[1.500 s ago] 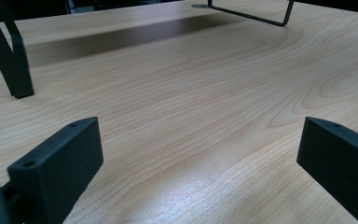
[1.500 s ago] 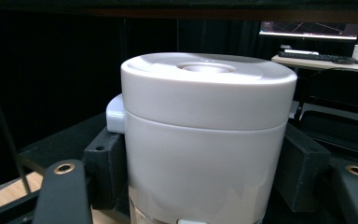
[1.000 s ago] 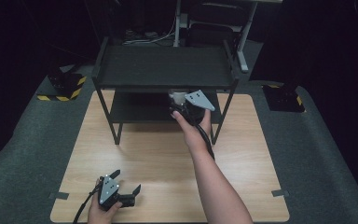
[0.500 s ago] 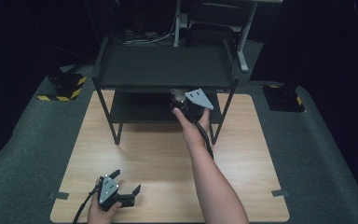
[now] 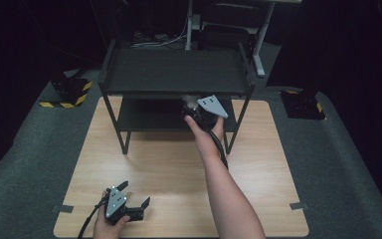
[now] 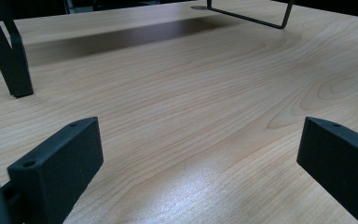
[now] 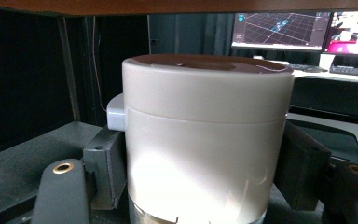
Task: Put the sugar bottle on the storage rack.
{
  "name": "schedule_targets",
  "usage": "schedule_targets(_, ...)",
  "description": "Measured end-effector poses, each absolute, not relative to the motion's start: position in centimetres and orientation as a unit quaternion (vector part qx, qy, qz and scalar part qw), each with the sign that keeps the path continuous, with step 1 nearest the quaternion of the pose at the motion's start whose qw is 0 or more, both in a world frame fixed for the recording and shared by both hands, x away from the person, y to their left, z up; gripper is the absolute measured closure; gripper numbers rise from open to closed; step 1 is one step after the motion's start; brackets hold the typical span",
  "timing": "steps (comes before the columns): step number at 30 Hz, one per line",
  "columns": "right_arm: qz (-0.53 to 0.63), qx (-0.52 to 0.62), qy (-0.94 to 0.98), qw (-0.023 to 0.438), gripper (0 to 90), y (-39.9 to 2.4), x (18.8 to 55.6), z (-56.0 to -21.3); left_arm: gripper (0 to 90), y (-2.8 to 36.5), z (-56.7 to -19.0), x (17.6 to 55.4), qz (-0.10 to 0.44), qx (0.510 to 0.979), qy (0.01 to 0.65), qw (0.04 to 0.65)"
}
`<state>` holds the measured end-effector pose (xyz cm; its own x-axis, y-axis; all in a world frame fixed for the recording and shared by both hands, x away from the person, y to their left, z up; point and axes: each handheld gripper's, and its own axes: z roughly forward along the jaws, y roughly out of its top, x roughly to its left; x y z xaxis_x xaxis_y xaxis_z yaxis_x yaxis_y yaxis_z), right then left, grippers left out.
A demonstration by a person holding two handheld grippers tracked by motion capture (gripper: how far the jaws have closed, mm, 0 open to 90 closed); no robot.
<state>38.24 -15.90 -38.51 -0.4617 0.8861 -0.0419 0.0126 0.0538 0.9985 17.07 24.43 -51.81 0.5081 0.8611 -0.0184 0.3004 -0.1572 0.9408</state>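
1. The right tool (image 5: 195,107) reaches in under the top deck of the black metal two-tier shelf rack (image 5: 174,72), over its lower shelf. Its jaws stand either side of a cream-coloured cylindrical plastic container with a lid (image 7: 205,140), pressed against its walls, so I judge it clamped on it.
2. The container sits upright between the jaws, just above or on the lower shelf; I cannot tell whether its base touches.
3. It looks rigid and smooth-walled, with a seam where the lid meets the body. I would expect it to be fairly light but slippery, so the hold belongs on the body below the seam, not on the lid, which could come loose.
4. Its contents are hidden, so weight stays a guess.
5. The left tool (image 5: 122,204) rests low near the front edge of the light wooden tabletop (image 6: 205,98), jaws wide apart and holding nothing.
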Motion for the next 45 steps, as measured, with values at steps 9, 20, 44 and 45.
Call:
schedule_targets(9,0.581,0.353,0.639,0.359,21.2,-16.4,38.3,-37.9,0.5,24.5,-51.8,17.1,0.277,0.707,0.411,0.504)
schedule_targets(20,0.582,0.347,0.646,0.350,0.5,-17.5,37.3,-37.8,0.5,24.5,-51.8,17.1,0.276,0.706,0.412,0.505)
schedule_targets(44,0.608,0.311,0.653,0.328,0.5,-24.0,30.3,-42.6,0.5,24.4,-51.9,17.1,0.278,0.707,0.411,0.505)
schedule_targets(45,0.607,0.306,0.655,0.329,0.5,-24.6,29.7,-43.1,0.5,24.4,-51.9,17.1,0.279,0.707,0.410,0.505)
